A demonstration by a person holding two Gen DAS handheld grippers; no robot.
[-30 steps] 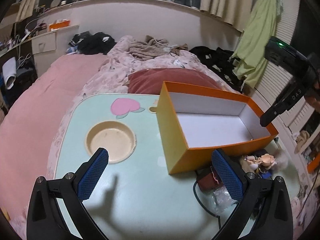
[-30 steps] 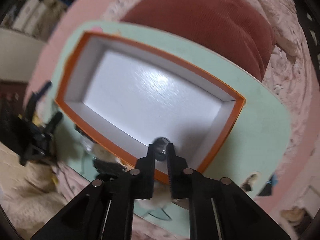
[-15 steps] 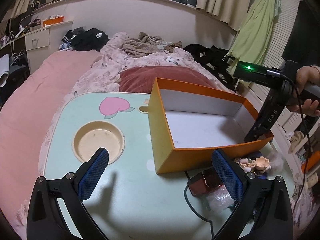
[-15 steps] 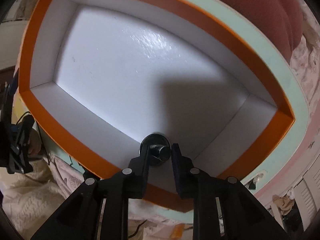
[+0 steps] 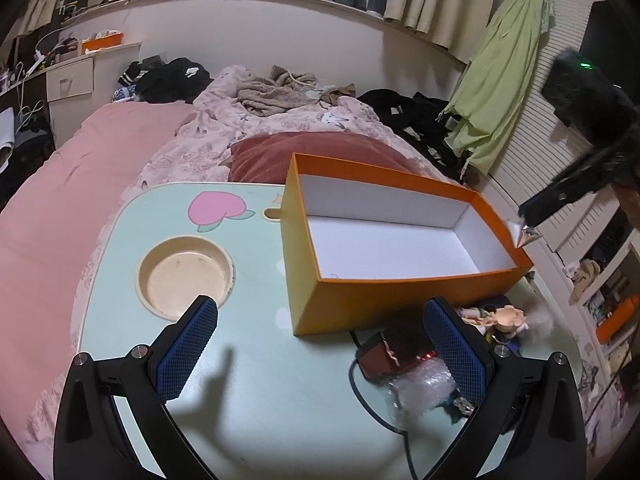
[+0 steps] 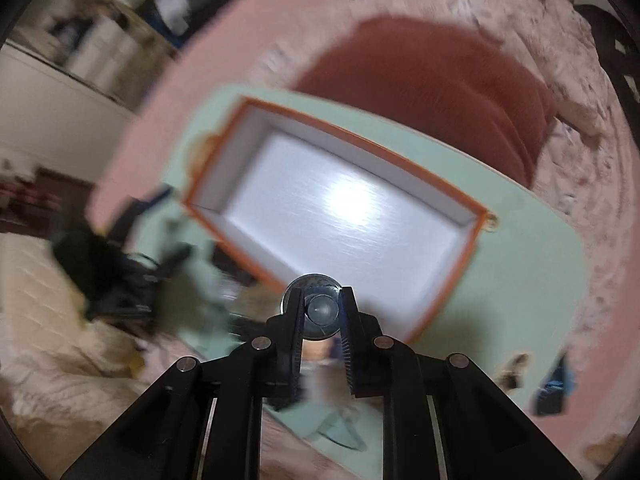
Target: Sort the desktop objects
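1. The right tool is closed on a small round metal knob, the pads pinching its sides, above the near end of the box. From the left camera the same tool shows off the box's right end with something shiny at its tip.
2. The knob looks hard, smooth and light, so I'd guess it can slip or roll; pinching across its width, as now, seems the surest hold.
3. The left tool stands wide open and holds nothing, low over the near edge of the worktop.
4. Just by its right pad lie a dark red device with a black cable, a clear bubble-wrap bag and a small doll. The device looks rigid, best taken across its body. The bag looks soft and slippery, the doll fragile.
5. The orange box sits on the right half of the worktop; its white inside shows bare, though the near corners are hidden.
6. A round tan cup well on the left is also bare.
7. Behind the worktop lies a bed with a red cushion.
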